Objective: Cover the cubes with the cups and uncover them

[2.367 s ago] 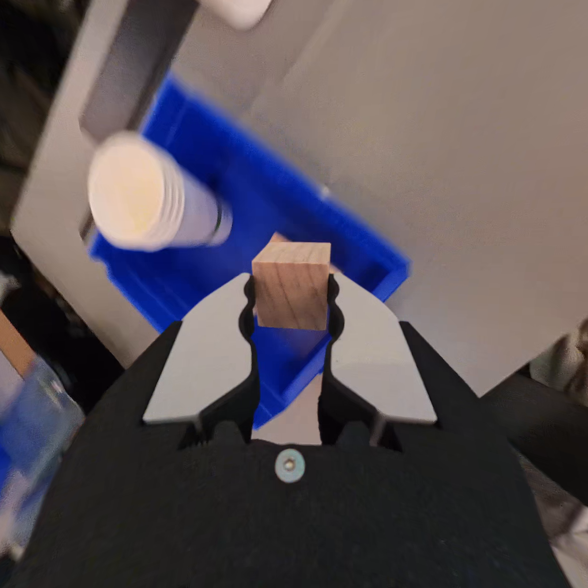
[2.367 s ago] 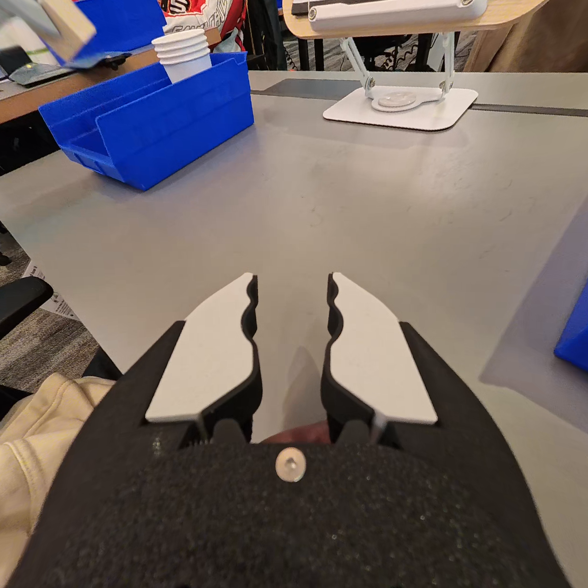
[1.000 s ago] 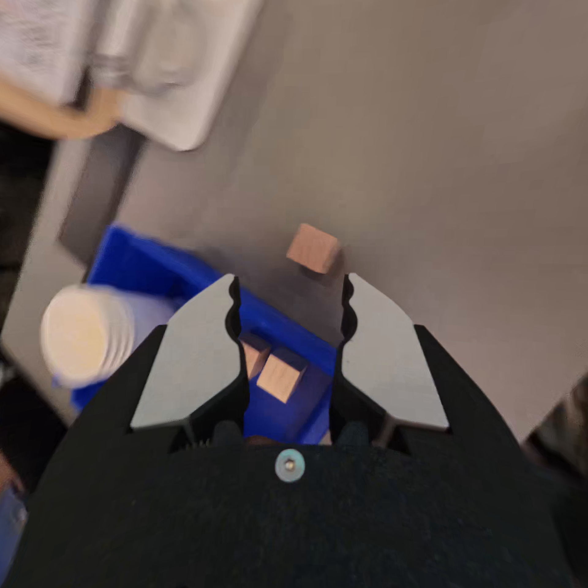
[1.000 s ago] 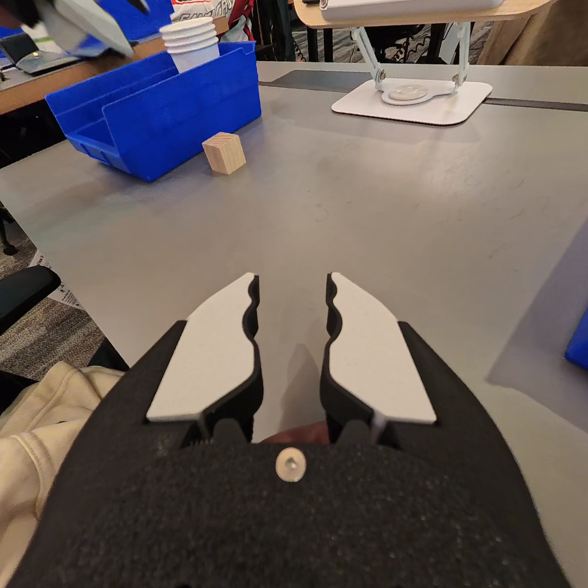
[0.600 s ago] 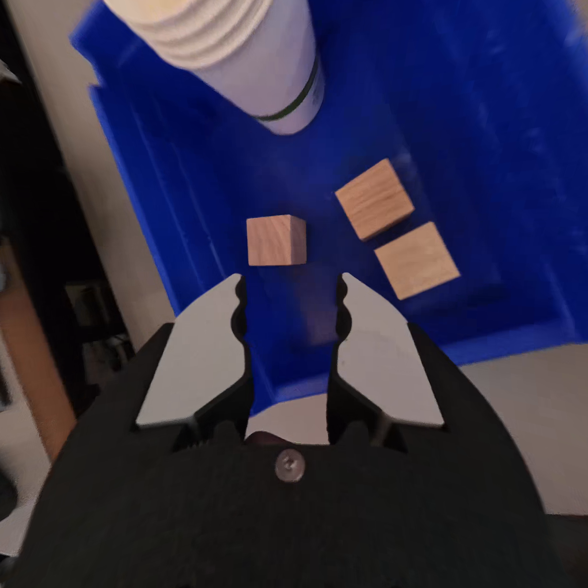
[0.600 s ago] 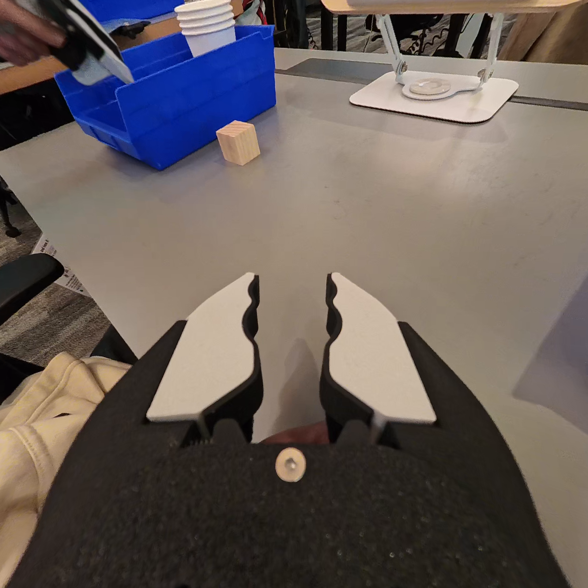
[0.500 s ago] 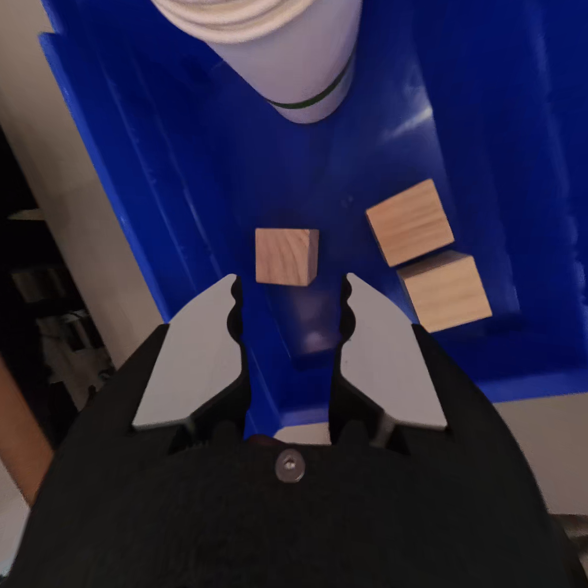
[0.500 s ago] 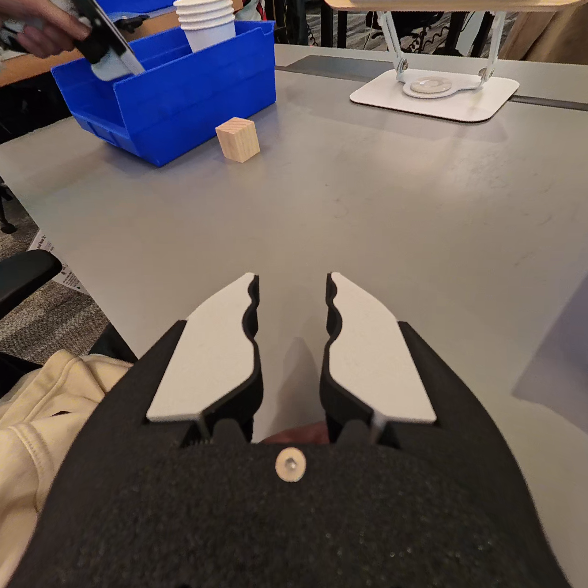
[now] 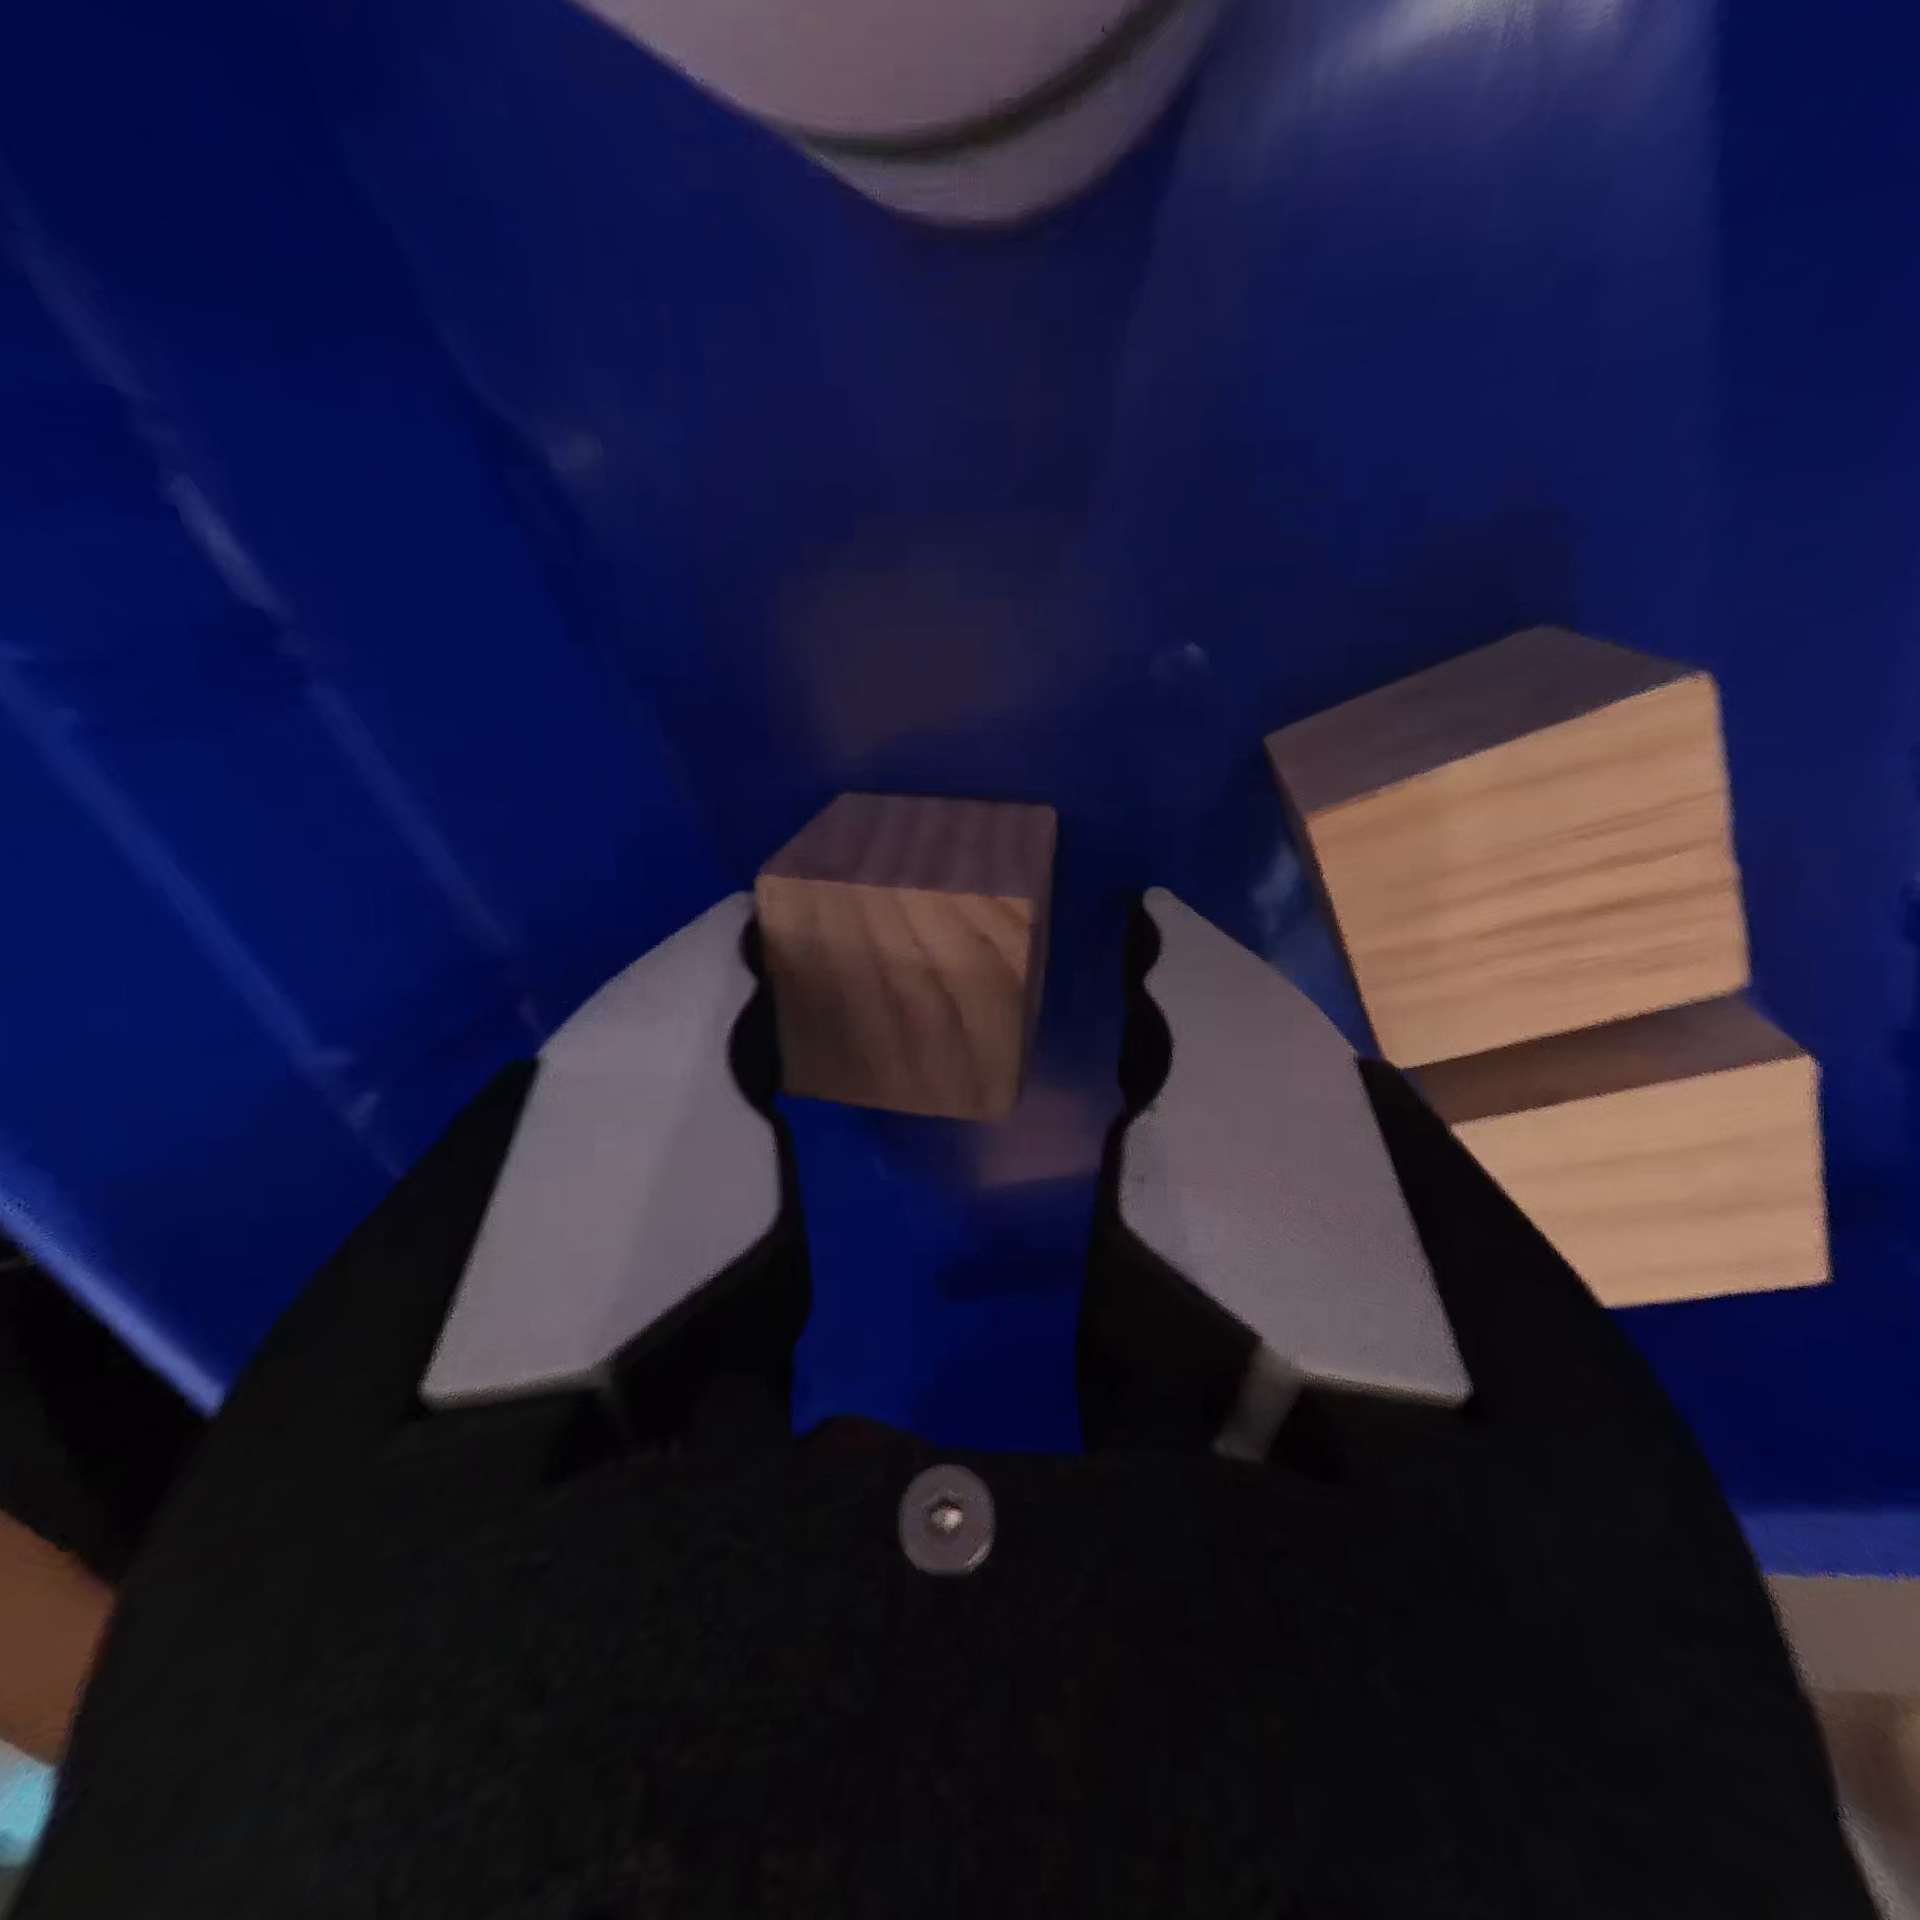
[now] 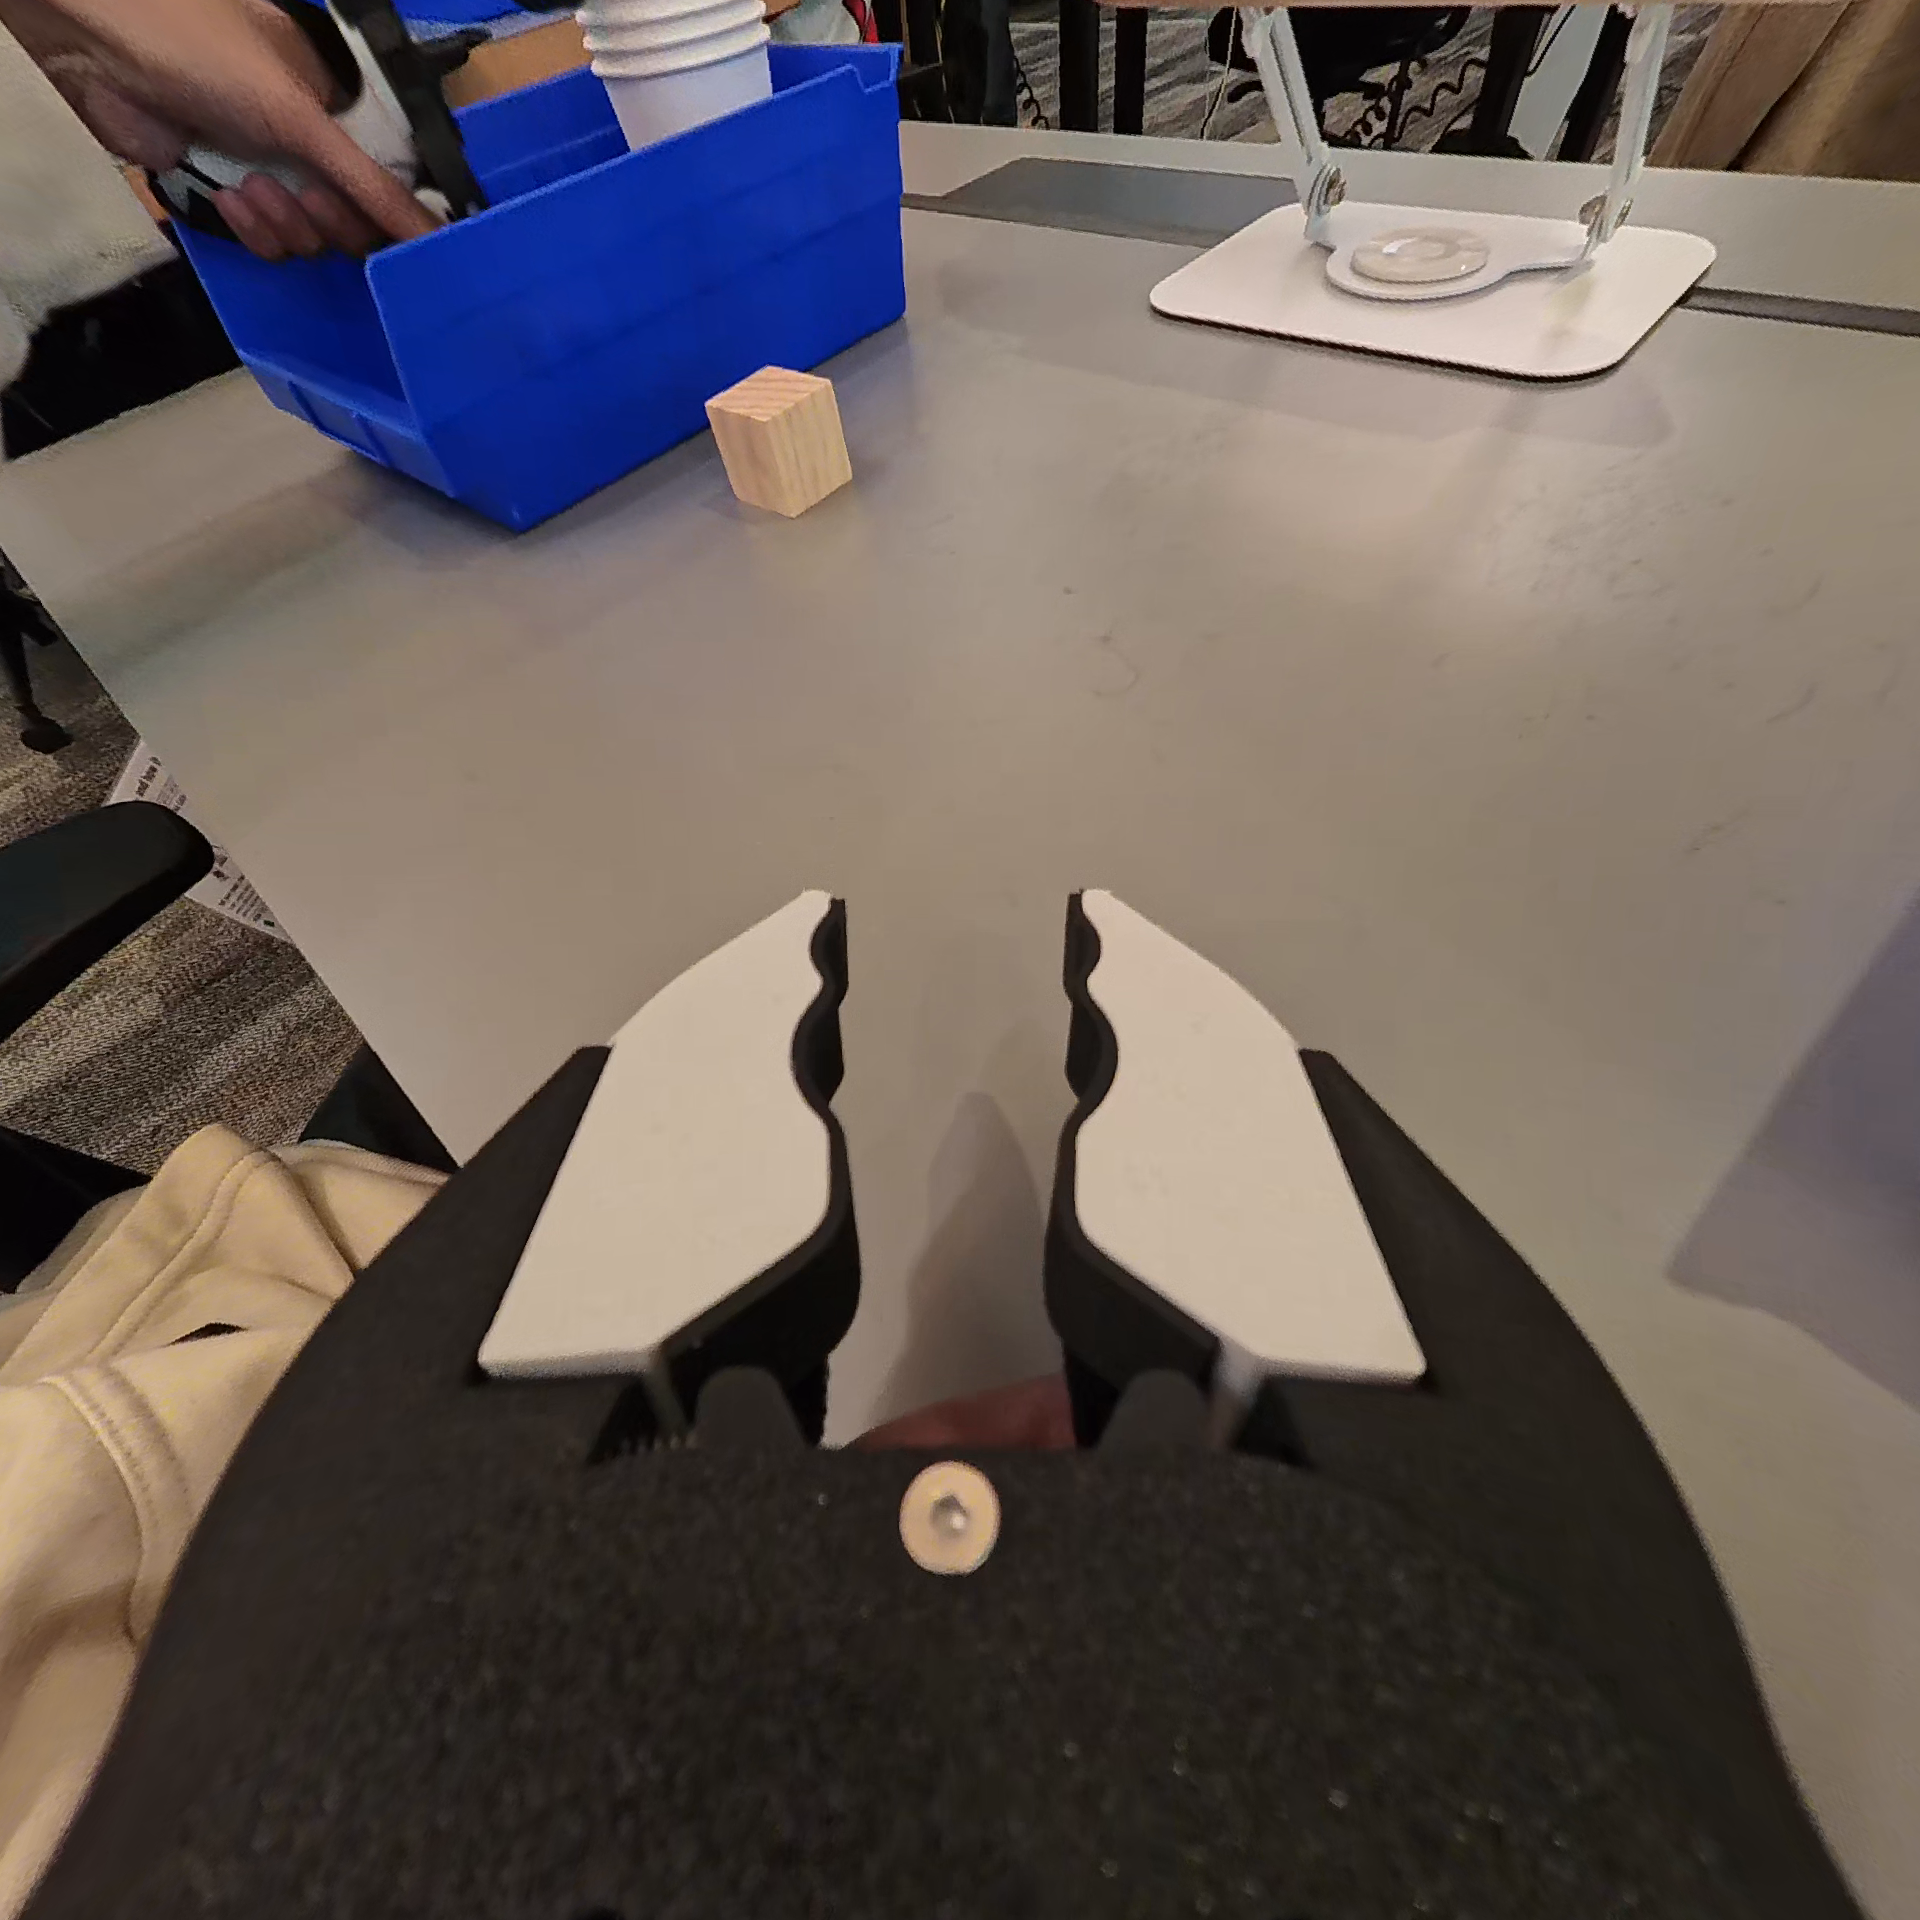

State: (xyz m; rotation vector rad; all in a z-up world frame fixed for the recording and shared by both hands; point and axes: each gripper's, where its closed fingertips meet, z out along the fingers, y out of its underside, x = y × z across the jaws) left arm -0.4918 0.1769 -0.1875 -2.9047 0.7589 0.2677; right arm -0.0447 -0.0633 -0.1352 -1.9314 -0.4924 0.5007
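One cube (image 10: 781,440) sits out on the worktop (image 10: 1247,675) already, so my left gripper (image 9: 940,1003) straddles another cube (image 9: 902,997) in the blue bin (image 9: 416,623), jaws apart and needing a squeeze, right gripper (image 10: 956,997) idle, jaws apart.

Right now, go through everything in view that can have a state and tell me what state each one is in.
Left gripper: open, fingers straddling a cube in the bin.
Right gripper: open, empty, above the table.
Cube between the left fingers: on the bin floor, not clamped.
Two cubes beside it: in the bin, touching.
Cube on the table: uncovered.
Stack of paper cups: nested, upright in the bin.
Blue bin: open-topped.
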